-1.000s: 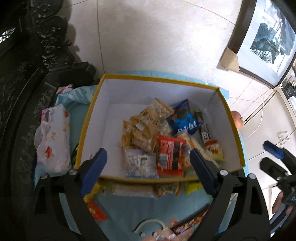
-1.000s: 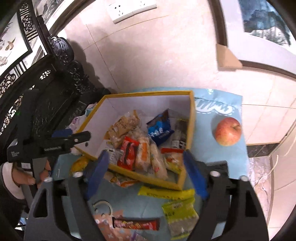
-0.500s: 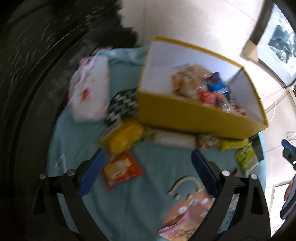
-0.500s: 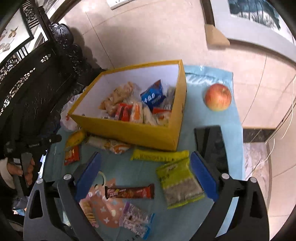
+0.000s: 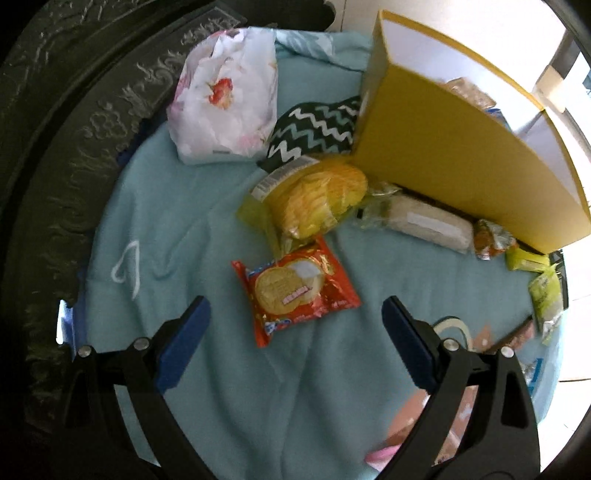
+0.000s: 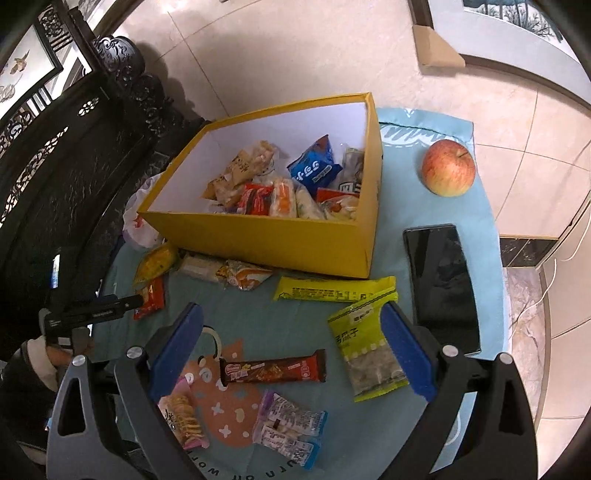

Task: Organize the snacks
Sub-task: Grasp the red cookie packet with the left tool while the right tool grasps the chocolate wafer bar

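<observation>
Glossy cream floor tiles [image 6: 295, 55], dark carved wooden furniture [image 6: 74, 155], framed picture [image 6: 517, 14] against the wall

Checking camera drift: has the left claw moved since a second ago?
Yes. The left claw left the yellow box and now hovers above the red biscuit pack.

Little is legible. Green seed packet [image 6: 367, 350] carries Chinese characters, roughly "瓜子" in the lower line; the small print above them is too small to read. Blue packet [image 6: 314, 170] inside the yellow box [image 6: 258, 236] has white Korean-looking lettering, unclear. Teal cloth [image 6: 424, 134] shows partial curved black letters at the bottom edge, something like "urn of wor". Chocolate bar [image 6: 273, 370] has a logo at its left end, illegible. Red biscuit packet [image 5: 295, 291] label is blurred.
</observation>
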`<state>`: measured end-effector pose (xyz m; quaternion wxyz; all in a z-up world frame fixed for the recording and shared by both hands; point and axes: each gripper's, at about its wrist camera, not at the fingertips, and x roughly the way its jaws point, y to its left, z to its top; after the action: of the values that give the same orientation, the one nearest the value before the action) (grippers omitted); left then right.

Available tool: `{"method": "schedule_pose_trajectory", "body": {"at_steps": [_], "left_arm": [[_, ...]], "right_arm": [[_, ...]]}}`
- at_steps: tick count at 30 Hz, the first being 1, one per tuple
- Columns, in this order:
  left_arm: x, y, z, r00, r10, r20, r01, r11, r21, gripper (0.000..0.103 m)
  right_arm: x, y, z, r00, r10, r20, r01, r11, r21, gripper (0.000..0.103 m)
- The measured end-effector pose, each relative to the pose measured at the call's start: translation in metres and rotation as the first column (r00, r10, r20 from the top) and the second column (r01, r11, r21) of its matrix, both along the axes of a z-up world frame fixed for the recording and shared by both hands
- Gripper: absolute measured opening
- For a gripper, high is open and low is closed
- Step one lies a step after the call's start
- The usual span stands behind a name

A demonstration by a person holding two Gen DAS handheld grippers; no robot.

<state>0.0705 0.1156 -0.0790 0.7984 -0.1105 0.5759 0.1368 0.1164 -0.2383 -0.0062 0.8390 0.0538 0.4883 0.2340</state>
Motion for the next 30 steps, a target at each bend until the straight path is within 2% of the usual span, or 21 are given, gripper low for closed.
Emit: {"method": "schedule_pose_trajectory", "body": {"at_steps": [6, 10, 12, 14, 17, 21, 27, 30], "left_arm": [[0.012, 0.011, -0.025, 0.998, 0.053, -0.032, -0.054, 0.998, -0.012, 0.095], [0.018, 0.015, -0.04, 0.997, 0.041, -0.059, -0.042, 0.999, -0.014, 0.095], [0.019, 0.017, -0.045, 0.998, 0.037, -0.059, -0.04, 0.998, -0.047, 0.083], [0.018, 0.015, -0.042, 0.999, 0.02, -0.049, -0.021, 1.0, -0.016, 0.055], [0.019, 0.012, -0.035, 0.999, -0.002, -0.043, 0.001, 1.0, -0.024, 0.043], [0.01, 0.015, -0.026, 0.999, 0.0, -0.043, -0.001, 0.999, -0.038, 0.041], [0.0, 0.015, -0.02, 0.999, -0.009, -0.038, 0.007, 0.999, -0.051, 0.038], [-0.005, 0.011, -0.019, 0.999, -0.014, -0.037, 0.012, 0.998, -0.055, 0.038]], "right_arm": [[0.001, 0.005, -0.005, 1.0, 0.011, -0.016, -0.012, 1.0, -0.011, 0.097], [0.001, 0.008, -0.009, 0.999, 0.017, -0.032, -0.018, 1.0, -0.017, 0.097], [0.001, 0.01, -0.01, 0.999, 0.023, -0.034, -0.024, 0.999, -0.022, 0.097], [0.0, 0.013, -0.011, 0.999, 0.033, -0.035, -0.034, 0.999, -0.034, 0.097], [-0.002, 0.017, -0.019, 0.997, 0.063, -0.043, -0.067, 0.994, -0.083, 0.098], [-0.009, 0.025, -0.033, 0.987, 0.14, -0.073, -0.149, 0.981, -0.122, 0.098], [-0.02, 0.057, -0.046, 0.947, 0.317, -0.06, -0.322, 0.925, -0.2, 0.098], [-0.03, 0.074, -0.059, 0.907, 0.418, -0.057, -0.417, 0.868, -0.269, 0.098]]}}
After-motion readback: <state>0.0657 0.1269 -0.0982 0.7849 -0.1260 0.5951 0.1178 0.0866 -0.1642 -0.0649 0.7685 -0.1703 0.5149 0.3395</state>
